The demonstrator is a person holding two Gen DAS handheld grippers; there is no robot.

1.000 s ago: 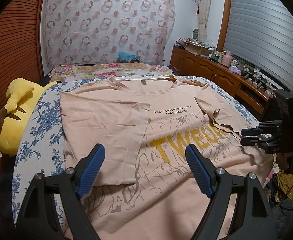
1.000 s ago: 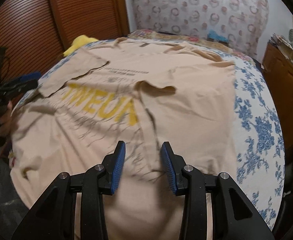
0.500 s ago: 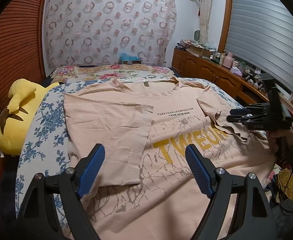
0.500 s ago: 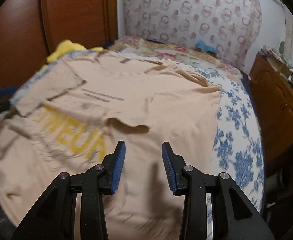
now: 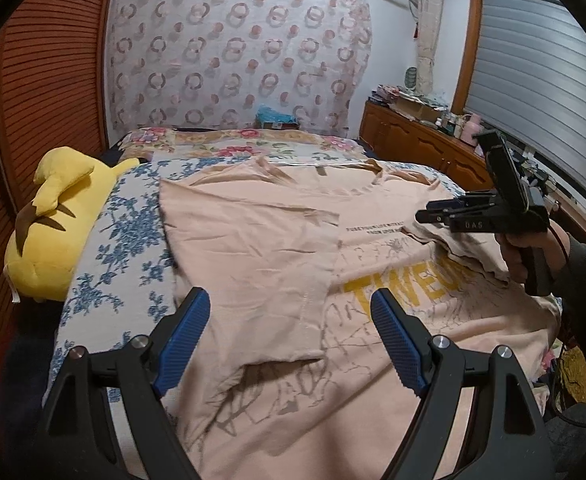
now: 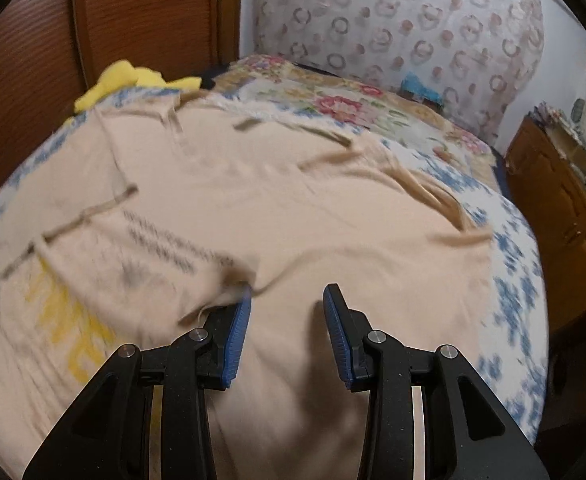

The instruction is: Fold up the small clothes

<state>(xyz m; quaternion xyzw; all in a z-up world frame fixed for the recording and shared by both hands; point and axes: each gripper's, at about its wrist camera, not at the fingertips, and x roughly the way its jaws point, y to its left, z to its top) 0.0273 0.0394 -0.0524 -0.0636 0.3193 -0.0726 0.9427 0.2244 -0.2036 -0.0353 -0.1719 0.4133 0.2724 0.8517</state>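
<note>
Right now a big peach T-shirt [image 5: 285, 240] lies flat on the bed [image 5: 121, 240], front side up, with yellow letters across its chest. All places here are told from the shirt. Its neck points to the far end of the bed. Both side parts are already folded in over the middle, so the step in hand looks like tidying the sleeve folds before the shirt gets folded shorter.

The left gripper [image 5: 289, 336] hangs just above the near edge of the shirt's left flap. Its blue pads are wide apart and nothing is between them. The right gripper [image 6: 287, 332] is over the shirt's right flap, close to the crumpled flap edge. Its pads are a little apart and hold nothing; the cloth edge is right next to one pad, but I cannot tell if it touches. That picture is blurry. In the left view, a hand [image 5: 529, 256] in a dark sleeve holds that gripper over the right flap.

To do this step well, I think the right gripper should pinch only the top layer of the flap, near its edge, not the layers under it. Then pull gently so the edge lies straight. The left gripper can press down on its side so the shirt does not slide.

A yellow plush toy [image 5: 49, 236] sits beside the shirt's left side, well out of the way.
</note>
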